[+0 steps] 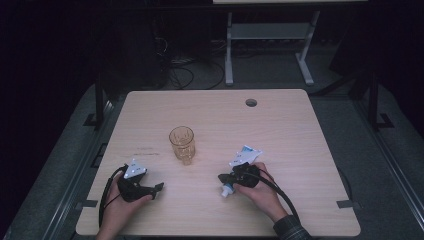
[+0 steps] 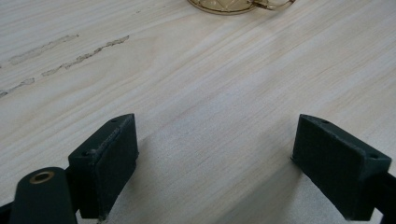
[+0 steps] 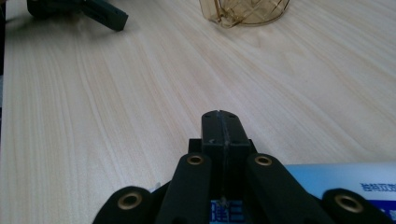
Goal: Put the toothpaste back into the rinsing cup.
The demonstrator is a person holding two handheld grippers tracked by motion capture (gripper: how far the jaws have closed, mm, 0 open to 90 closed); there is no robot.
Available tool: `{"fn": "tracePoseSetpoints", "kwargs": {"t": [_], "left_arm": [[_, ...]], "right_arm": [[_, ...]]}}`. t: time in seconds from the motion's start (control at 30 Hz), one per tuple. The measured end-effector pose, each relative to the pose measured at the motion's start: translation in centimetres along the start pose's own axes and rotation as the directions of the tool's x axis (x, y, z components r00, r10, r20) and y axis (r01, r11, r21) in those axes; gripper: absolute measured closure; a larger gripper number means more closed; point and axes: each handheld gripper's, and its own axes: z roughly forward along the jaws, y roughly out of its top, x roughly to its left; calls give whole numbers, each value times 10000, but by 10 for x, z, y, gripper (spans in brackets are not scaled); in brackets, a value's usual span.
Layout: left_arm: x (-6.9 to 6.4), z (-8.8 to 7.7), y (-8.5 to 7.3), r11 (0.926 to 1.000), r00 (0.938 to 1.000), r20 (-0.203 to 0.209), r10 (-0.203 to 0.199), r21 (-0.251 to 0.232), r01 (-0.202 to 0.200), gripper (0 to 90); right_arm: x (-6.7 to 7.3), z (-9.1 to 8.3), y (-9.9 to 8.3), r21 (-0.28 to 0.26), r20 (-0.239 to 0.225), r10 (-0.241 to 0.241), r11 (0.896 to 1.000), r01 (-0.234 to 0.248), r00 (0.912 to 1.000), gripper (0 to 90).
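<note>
Pale wood grain covers the table (image 1: pixel 280 130), with a dark floor and a grey desk frame (image 1: pixel 270 35) beyond its twelve o'clock edge. An amber glass (image 1: pixel 182 144) stands upright near the middle. At about seven o'clock from it the left gripper (image 1: pixel 159 188) rests on the wood, its jaws spread wide with nothing between them. At about four o'clock from the glass the right gripper (image 1: pixel 220 177) has its jaws pressed flat together, holding nothing. A blue and white toothpaste tube (image 1: pixel 242 164) lies on the table directly beneath that gripper, cap toward six o'clock.
</note>
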Motion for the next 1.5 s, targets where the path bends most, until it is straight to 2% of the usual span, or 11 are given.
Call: {"fn": "tracePoseSetpoints", "kwargs": {"t": [0.23, 0.67, 0.87, 1.5], "left_arm": [[0, 0, 0, 10000, 10000, 1, -2, 0, 2, 131], [0, 0, 0, 10000, 10000, -4, -2, -12, 2, 131], [0, 0, 0, 10000, 10000, -4, -3, -15, 3, 131], [0, 0, -1, 10000, 10000, 1, 17, -33, -17, 132]], "right_arm": [[1, 2, -1, 214, 26, -65, 9998, 64, 10000, 899], [2, -3, -6, 282, 60, -58, 9996, 56, 10000, 899], [1, -10, -11, 368, 194, -61, 9993, 53, 9998, 899], [-5, -40, -35, 405, 714, 370, 9984, -399, 9968, 900]]}}
